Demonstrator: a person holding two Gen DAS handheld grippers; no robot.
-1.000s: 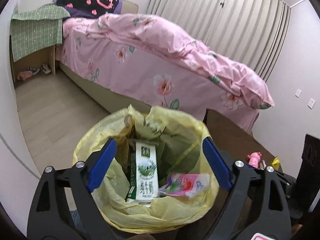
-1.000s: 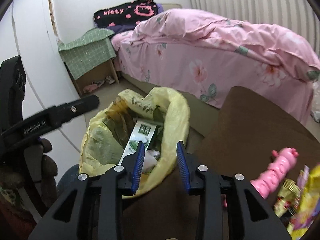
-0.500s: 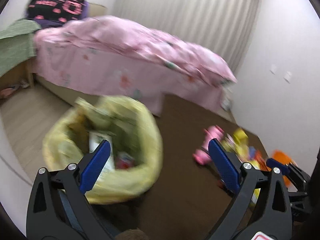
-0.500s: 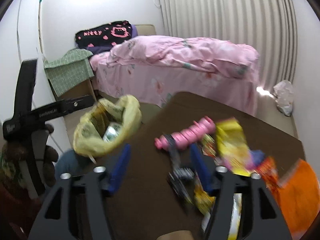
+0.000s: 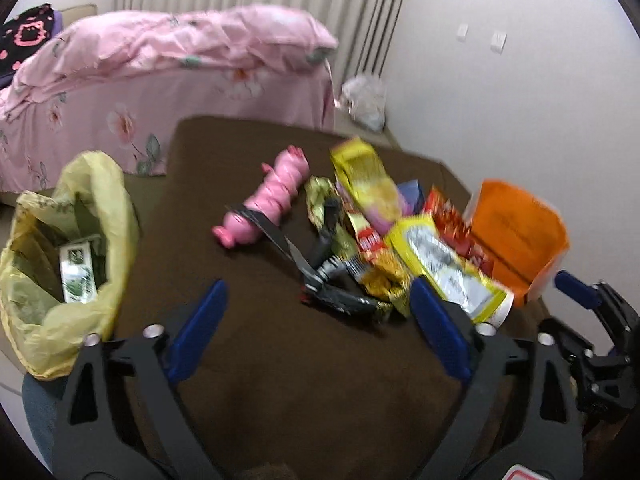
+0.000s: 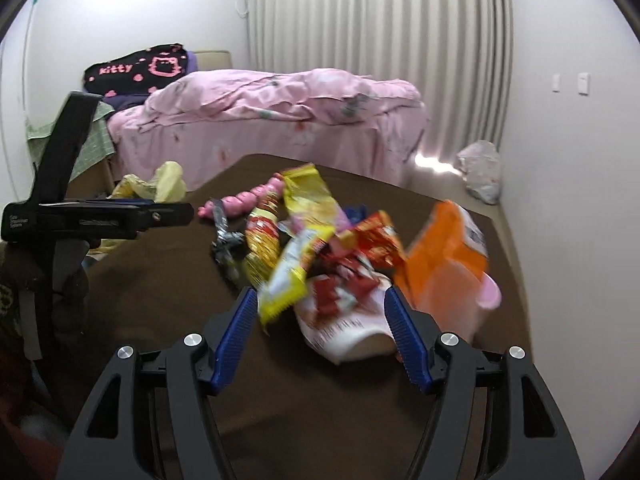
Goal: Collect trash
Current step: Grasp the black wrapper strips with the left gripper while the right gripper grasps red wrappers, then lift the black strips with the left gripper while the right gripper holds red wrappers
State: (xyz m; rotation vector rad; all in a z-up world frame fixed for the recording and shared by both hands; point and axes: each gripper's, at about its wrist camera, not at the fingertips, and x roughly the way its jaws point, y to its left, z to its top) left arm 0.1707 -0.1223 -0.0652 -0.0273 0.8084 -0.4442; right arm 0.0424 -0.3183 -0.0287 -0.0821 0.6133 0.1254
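Both hand-held grippers were wide open and empty: the right hand-held gripper (image 6: 320, 336) had swung off the yellow trash bag (image 5: 100, 208) to face the wrapper pile (image 6: 320, 256) on the brown counter (image 6: 312, 412), and the left hand-held gripper (image 5: 316, 328) had panned that way too. A drop looked finished, next pickup starting. Beyond the pile lay a pink toy (image 5: 268, 200), then the pink bed (image 6: 280, 120).

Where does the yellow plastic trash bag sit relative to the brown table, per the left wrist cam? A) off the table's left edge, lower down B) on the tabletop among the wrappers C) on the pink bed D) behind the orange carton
A: the yellow plastic trash bag hangs open beside the left edge of the brown table, below tabletop level, with a green-and-white carton inside.
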